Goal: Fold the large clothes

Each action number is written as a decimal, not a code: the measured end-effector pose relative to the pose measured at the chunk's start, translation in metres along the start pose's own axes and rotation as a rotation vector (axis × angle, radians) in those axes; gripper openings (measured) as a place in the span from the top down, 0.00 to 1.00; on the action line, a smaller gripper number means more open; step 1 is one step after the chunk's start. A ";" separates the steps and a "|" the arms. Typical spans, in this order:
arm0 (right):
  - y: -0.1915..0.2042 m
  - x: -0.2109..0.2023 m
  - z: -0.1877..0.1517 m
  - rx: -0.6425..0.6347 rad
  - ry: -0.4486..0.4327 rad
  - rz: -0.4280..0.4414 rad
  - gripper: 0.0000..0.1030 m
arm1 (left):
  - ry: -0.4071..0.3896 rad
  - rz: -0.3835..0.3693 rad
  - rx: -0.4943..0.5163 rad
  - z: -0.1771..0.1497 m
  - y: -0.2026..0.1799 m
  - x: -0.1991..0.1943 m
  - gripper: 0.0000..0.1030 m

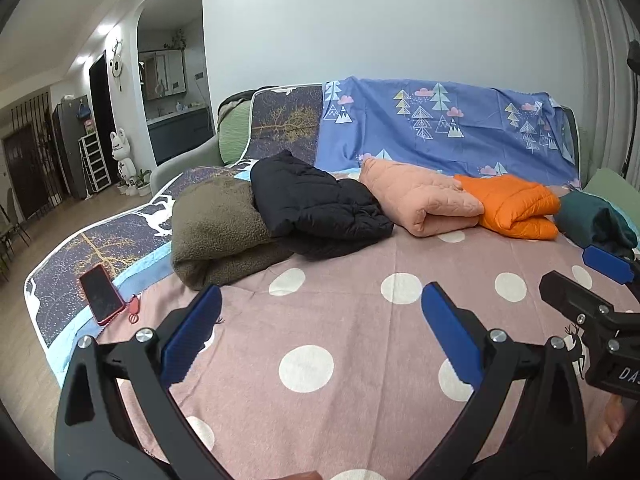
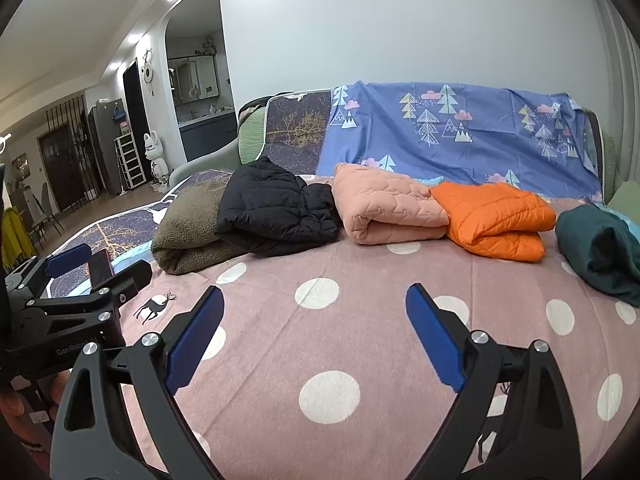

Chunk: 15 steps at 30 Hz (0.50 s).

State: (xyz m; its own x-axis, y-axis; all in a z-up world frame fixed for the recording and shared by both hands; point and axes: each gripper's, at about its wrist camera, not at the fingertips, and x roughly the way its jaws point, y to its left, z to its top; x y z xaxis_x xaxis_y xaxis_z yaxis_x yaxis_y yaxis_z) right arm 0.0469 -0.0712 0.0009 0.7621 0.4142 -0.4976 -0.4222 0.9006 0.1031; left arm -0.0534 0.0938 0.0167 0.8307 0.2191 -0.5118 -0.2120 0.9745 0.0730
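Pink polka-dot sheet serves as your landmark; five large garments lie along its far edge, in a row. At the left end: olive fleece, folded, with a black puffer jacket draped over its right side. Next: peach quilted piece, folded in a roll. Overlapping its right end: orange puffer jacket, folded. Rightmost: dark teal garment, rumpled. Off the sheet's left edge: a phone. Your left gripper and right gripper hover over the sheet's near part, jaws spread wide, nothing between them.
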 end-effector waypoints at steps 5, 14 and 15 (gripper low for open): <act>0.002 -0.001 -0.002 0.000 0.004 0.003 0.10 | 0.007 0.002 0.002 -0.001 -0.003 -0.003 0.02; 0.009 0.002 -0.003 -0.018 0.013 0.007 0.10 | 0.040 0.013 -0.016 -0.006 0.002 0.006 0.02; 0.010 0.003 -0.002 -0.020 0.015 0.006 0.10 | 0.042 0.013 -0.016 -0.006 0.002 0.007 0.02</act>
State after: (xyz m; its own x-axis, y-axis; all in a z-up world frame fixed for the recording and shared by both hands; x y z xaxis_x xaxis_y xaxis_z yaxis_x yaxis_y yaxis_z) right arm 0.0438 -0.0610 -0.0016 0.7525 0.4173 -0.5096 -0.4366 0.8953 0.0885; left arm -0.0512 0.0974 0.0082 0.8057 0.2296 -0.5460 -0.2317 0.9705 0.0663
